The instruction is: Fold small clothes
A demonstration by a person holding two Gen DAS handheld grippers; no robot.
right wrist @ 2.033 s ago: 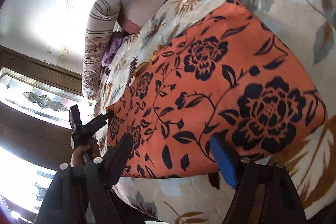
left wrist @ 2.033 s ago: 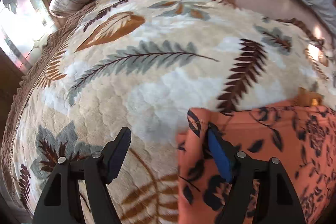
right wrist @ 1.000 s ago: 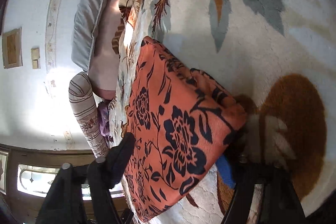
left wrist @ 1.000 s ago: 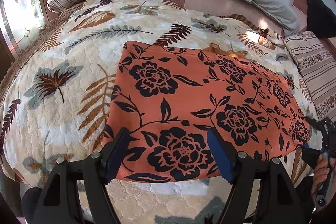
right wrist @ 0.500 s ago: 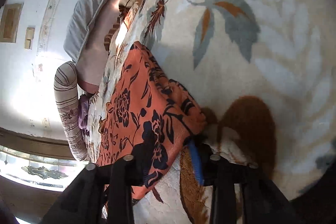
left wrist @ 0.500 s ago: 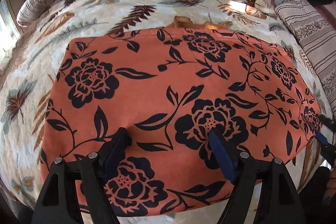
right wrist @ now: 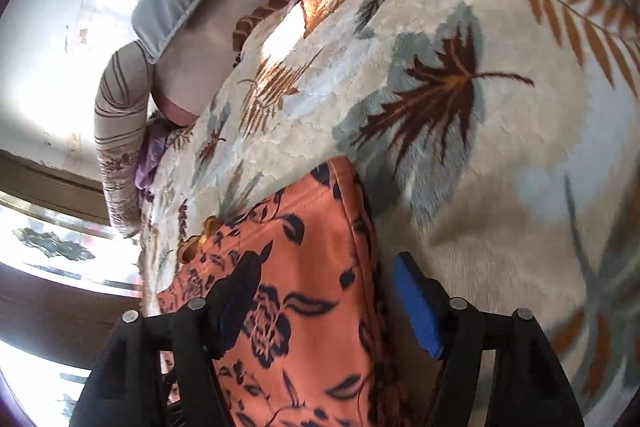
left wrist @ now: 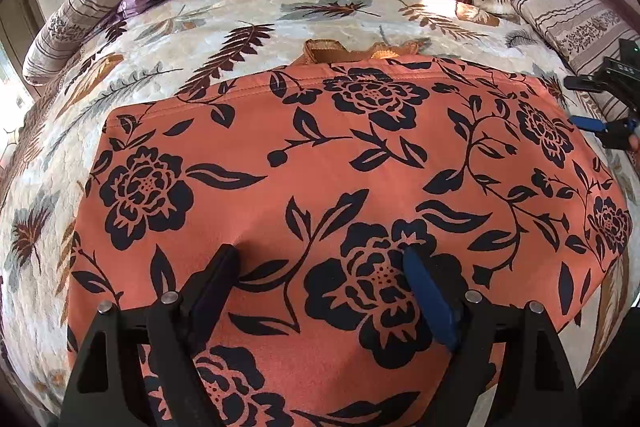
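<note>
Two grippers work over an orange floral garment [left wrist: 340, 163] lying flat on a leaf-print bedspread [left wrist: 192, 39]. Left gripper [left wrist: 320, 267] hovers over the garment's near middle, jaws opening, clamping nothing. Right gripper [right wrist: 324, 279] straddles the garment's right edge, jaws opening, pads off the cloth. Judging by its neat rectangle, one fold seems done; further folds appear to remain.

No legible text, label, brand or number anywhere in either view. Only some tiny pale marks on the black body of the right gripper [left wrist: 600, 105] at the left wrist view's right edge, too small and blurred to read.
</note>
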